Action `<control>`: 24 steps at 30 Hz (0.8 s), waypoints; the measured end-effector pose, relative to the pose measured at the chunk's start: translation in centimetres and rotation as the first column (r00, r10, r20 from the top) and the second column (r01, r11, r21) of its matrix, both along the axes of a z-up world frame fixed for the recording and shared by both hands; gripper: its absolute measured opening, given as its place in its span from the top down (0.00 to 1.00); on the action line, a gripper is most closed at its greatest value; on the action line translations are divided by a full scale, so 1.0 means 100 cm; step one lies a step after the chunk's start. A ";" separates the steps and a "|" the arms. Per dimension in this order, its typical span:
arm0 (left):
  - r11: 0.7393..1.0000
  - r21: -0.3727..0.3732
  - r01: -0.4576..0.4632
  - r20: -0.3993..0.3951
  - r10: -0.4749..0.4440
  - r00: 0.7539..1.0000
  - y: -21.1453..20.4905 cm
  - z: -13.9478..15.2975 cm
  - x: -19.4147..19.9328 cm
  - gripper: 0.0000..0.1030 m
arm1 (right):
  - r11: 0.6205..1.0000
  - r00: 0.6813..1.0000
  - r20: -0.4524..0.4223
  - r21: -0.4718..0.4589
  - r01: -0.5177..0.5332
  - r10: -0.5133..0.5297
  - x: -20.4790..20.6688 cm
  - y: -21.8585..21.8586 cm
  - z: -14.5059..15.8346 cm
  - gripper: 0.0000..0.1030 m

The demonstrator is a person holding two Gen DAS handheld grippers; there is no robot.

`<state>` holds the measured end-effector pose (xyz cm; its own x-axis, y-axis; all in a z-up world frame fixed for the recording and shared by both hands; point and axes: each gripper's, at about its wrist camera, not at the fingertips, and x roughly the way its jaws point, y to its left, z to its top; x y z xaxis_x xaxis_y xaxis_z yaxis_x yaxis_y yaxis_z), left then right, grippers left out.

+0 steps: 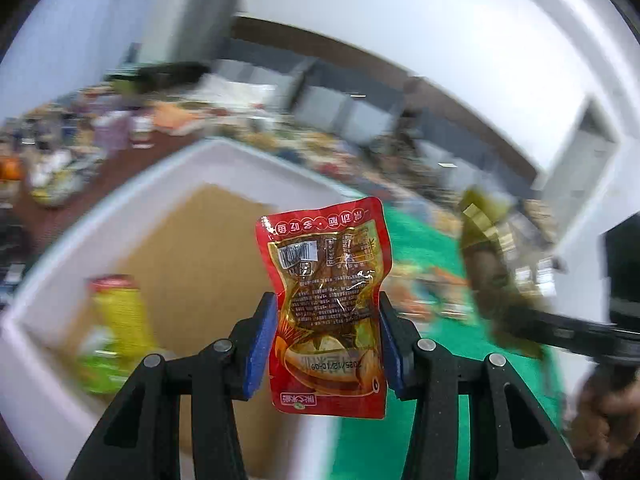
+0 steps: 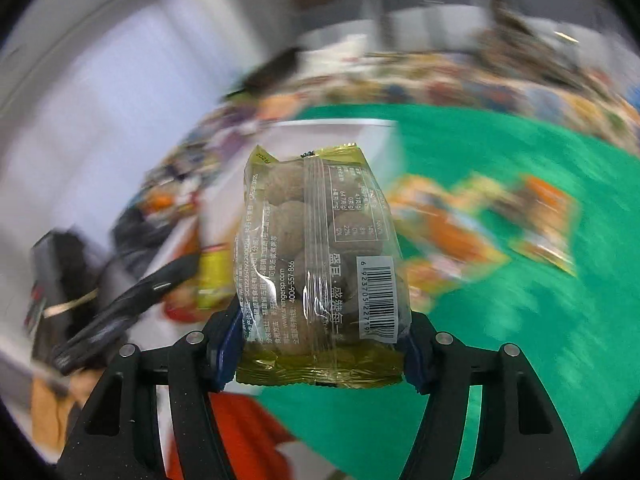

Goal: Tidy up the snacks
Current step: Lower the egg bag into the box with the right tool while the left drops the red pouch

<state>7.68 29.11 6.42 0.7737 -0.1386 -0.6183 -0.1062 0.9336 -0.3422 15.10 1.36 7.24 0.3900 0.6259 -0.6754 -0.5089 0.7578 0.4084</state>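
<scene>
My left gripper [image 1: 327,336] is shut on a red snack pouch [image 1: 326,288], held upright between its blue pads, in the air over the edge of a white box [image 1: 240,156] with a brown cardboard floor. A yellow and green packet [image 1: 114,328] lies inside that box. My right gripper [image 2: 320,344] is shut on a clear gold-edged packet of round brown snacks [image 2: 320,264] above the green cloth [image 2: 500,340]. In the left wrist view that gold packet [image 1: 492,264] and the other gripper show blurred at the right.
Several orange and yellow snack packets [image 2: 472,232] lie loose on the green cloth. More snacks and bottles [image 1: 116,132] crowd the brown table behind the box. A hand [image 1: 608,416] holds the right gripper. Everything beyond the grippers is motion-blurred.
</scene>
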 end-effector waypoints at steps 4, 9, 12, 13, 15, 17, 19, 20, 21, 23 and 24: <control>0.987 0.085 -0.140 -0.163 0.152 0.975 0.051 -0.033 0.008 0.18 | 0.989 0.990 -0.003 0.021 -0.144 0.144 0.000 0.100 -0.003 0.28; 0.969 0.149 -0.198 -0.226 0.228 0.947 0.078 -0.060 -0.005 0.16 | 0.984 0.979 -0.106 -0.036 -0.176 0.171 0.002 0.153 -0.037 0.25; 0.971 0.121 -0.206 -0.214 0.228 0.950 0.077 -0.070 -0.016 0.12 | 0.987 0.984 -0.078 0.016 -0.162 0.163 -0.003 0.138 -0.041 0.26; 0.972 0.113 -0.207 -0.212 0.227 0.950 0.074 -0.071 -0.015 0.12 | 0.989 0.986 -0.067 0.020 -0.150 0.151 -0.001 0.126 -0.039 0.26; 0.976 0.084 -0.202 -0.200 0.215 0.956 0.061 -0.070 -0.017 0.12 | 0.994 0.993 -0.044 0.021 -0.105 0.106 0.005 0.103 -0.039 0.26; 0.981 0.054 -0.189 -0.178 0.195 0.964 0.047 -0.067 -0.014 0.12 | 0.999 0.999 -0.016 0.004 -0.041 0.041 0.010 0.078 -0.039 0.26; 0.987 0.025 -0.161 -0.152 0.163 0.975 0.033 -0.061 -0.011 0.12 | 0.998 0.999 0.025 -0.049 0.041 -0.039 0.014 0.047 -0.048 0.26; 0.990 0.009 -0.138 -0.136 0.138 0.981 0.021 -0.057 -0.010 0.11 | 0.995 0.997 0.040 -0.075 0.072 -0.069 0.013 0.031 -0.052 0.26; 0.994 -0.001 -0.113 -0.127 0.112 0.985 0.010 -0.054 -0.008 0.10 | 0.989 0.994 0.055 -0.103 0.103 -0.098 0.012 0.015 -0.060 0.26; 0.998 -0.014 -0.057 -0.113 0.055 0.992 -0.016 -0.049 -0.005 0.08 | 0.964 0.983 0.082 -0.197 0.178 -0.165 0.010 -0.025 -0.088 0.27; 1.000 -0.021 -0.015 -0.101 0.013 0.995 -0.033 -0.046 -0.005 0.08 | 0.949 0.978 0.087 -0.239 0.204 -0.188 0.010 -0.042 -0.101 0.27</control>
<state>7.20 25.86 1.84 0.7095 -0.1420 -0.6902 -0.1543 0.9244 -0.3488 16.08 -2.80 -2.85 0.5348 0.3506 -0.7689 -0.3584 0.9181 0.1693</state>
